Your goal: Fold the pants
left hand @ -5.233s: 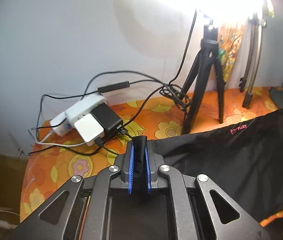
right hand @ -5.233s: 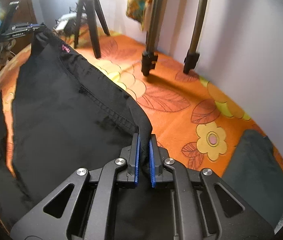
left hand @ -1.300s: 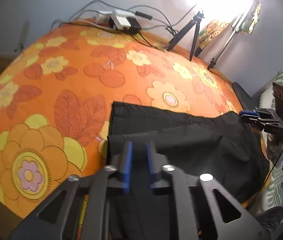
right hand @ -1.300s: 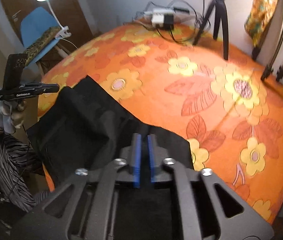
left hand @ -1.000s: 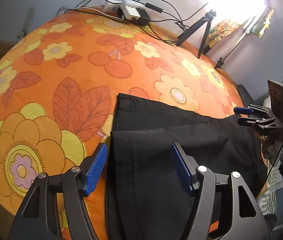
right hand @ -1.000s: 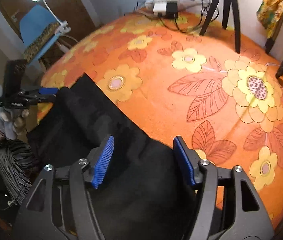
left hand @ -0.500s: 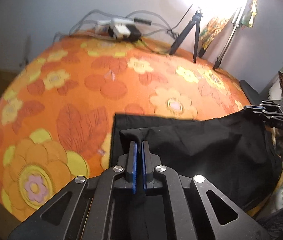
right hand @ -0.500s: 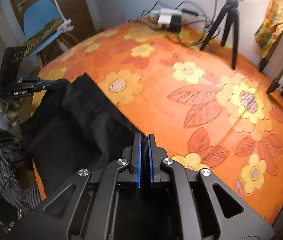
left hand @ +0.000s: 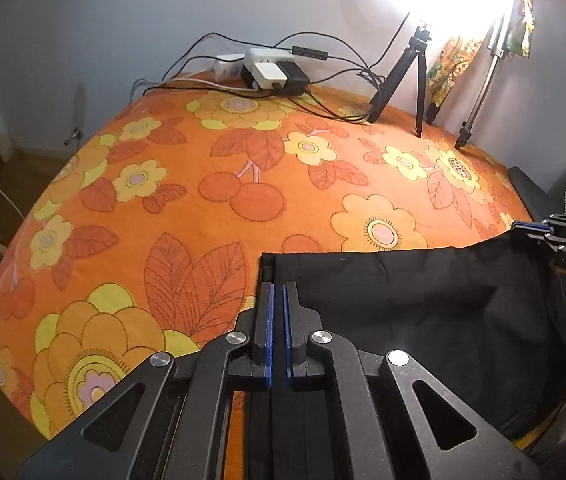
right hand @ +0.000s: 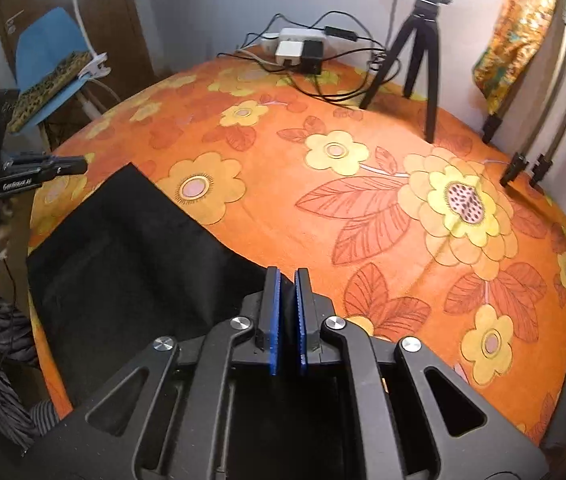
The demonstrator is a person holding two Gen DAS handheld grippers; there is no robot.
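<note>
**Both grippers pinching the pants**

While the folded black fabric pants (left hand: 403, 300) lie long-axis sideways on the orange floral bedspread (left hand: 203, 200), left gripper (left hand: 277, 308) is clamped on their corner. Right view: right gripper (right hand: 287, 304) grips soft matte cloth.

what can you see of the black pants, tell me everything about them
The black pants are plain, dark, matte fabric, folded into a layered rectangle with a straight far edge and a soft crease across the top. They lie at the near edge of the orange flowered bedspread. The left gripper is shut at their left corner; whether it pinches cloth cannot be told. The right gripper is shut on the opposite corner, with cloth bunched between its blue fingers. No label shows.
</note>
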